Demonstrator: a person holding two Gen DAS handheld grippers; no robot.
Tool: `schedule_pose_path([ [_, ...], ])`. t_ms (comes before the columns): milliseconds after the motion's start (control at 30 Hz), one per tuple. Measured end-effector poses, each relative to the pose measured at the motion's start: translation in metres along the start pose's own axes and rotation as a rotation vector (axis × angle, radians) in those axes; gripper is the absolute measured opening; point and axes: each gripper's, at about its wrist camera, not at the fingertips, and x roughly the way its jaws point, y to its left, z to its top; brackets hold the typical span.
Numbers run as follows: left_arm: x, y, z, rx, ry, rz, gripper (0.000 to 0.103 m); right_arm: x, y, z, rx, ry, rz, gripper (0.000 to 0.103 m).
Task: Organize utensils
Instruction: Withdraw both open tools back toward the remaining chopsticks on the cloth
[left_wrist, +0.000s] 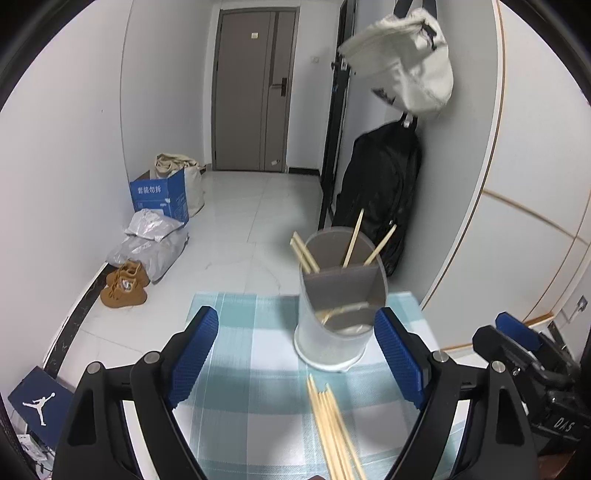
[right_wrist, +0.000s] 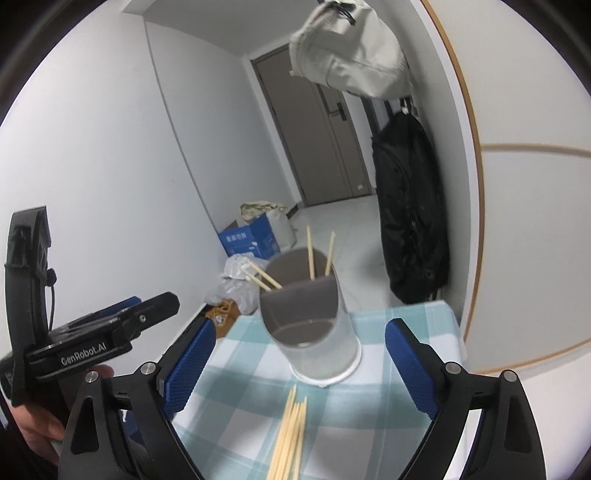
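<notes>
A translucent cylindrical utensil holder (left_wrist: 338, 314) with a grey divider stands on the checked tablecloth (left_wrist: 255, 369). Several wooden chopsticks (left_wrist: 352, 240) stick out of its far compartment. A loose bundle of chopsticks (left_wrist: 332, 428) lies on the cloth in front of it. My left gripper (left_wrist: 295, 354) is open and empty, just short of the holder. In the right wrist view the holder (right_wrist: 310, 317), the loose chopsticks (right_wrist: 290, 435) and the cloth (right_wrist: 376, 391) show too. My right gripper (right_wrist: 299, 363) is open and empty, over the bundle.
The small table ends just beyond the holder, with white floor tiles (left_wrist: 236, 229) below. A black bag (left_wrist: 376, 192) and a white bag (left_wrist: 406, 59) hang on the right wall. Brown shoes (left_wrist: 123, 284), grey parcels and a blue box (left_wrist: 159, 199) sit on the floor at left.
</notes>
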Motion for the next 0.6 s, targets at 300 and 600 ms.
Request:
schedule_pose_path([
  [300, 0.023, 0.011, -0.025, -0.033, 0.046, 0.037, 0.083, 0.024, -0.005, -0.033, -0.029, 0.084, -0.064, 0.097],
  [600, 0.051, 0.031, -0.043, -0.084, 0.168, 0.048, 0.083, 0.054, -0.016, -0.059, 0.016, 0.253, -0.030, 0.096],
])
